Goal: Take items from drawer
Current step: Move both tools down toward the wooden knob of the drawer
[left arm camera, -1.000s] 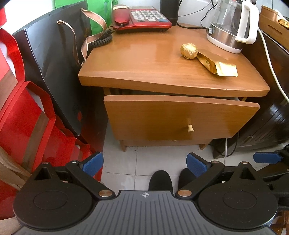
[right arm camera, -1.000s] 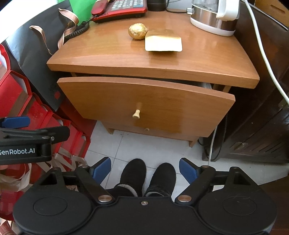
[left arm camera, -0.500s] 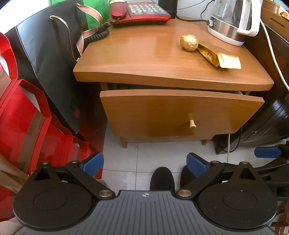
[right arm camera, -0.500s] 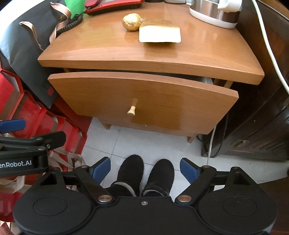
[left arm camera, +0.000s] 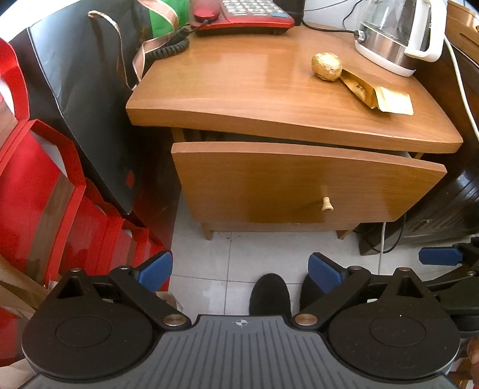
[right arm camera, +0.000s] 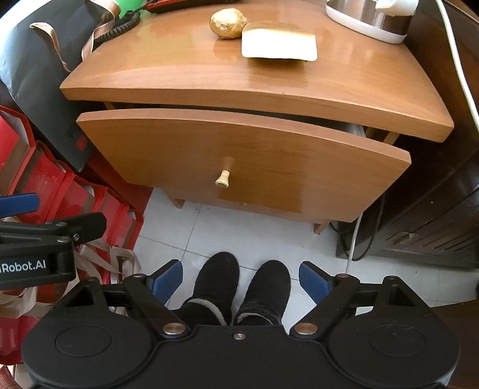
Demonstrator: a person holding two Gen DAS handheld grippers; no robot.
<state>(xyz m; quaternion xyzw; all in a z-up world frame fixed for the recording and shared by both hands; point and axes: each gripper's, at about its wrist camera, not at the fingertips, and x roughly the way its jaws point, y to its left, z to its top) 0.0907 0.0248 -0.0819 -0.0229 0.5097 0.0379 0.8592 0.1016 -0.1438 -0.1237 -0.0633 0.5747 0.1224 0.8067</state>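
A wooden nightstand drawer (left arm camera: 284, 182) (right arm camera: 239, 152) stands slightly pulled out, with a small pale knob (left arm camera: 327, 205) (right arm camera: 223, 179) on its front. Its inside is hidden under the top. On the nightstand top (left arm camera: 254, 86) (right arm camera: 209, 68) lie a gold foil ball (left arm camera: 327, 66) (right arm camera: 228, 22) and a gold packet (left arm camera: 375, 95) (right arm camera: 279, 45). My left gripper (left arm camera: 241, 270) hangs open and empty above the floor, well in front of the drawer. My right gripper (right arm camera: 241, 278) is also open and empty, over a person's black boots (right arm camera: 239, 284).
A red telephone (left arm camera: 242, 13) and a kettle (left arm camera: 395, 33) sit at the back of the top. Red bags (left arm camera: 45, 191) and a black bag (left arm camera: 74, 89) crowd the left side. A dark cabinet (right arm camera: 434, 179) and a white cable (right arm camera: 458, 59) stand on the right.
Both grippers have moved closer to the nightstand and higher, so it fills more of each view. The drawer and the items on top have not moved.
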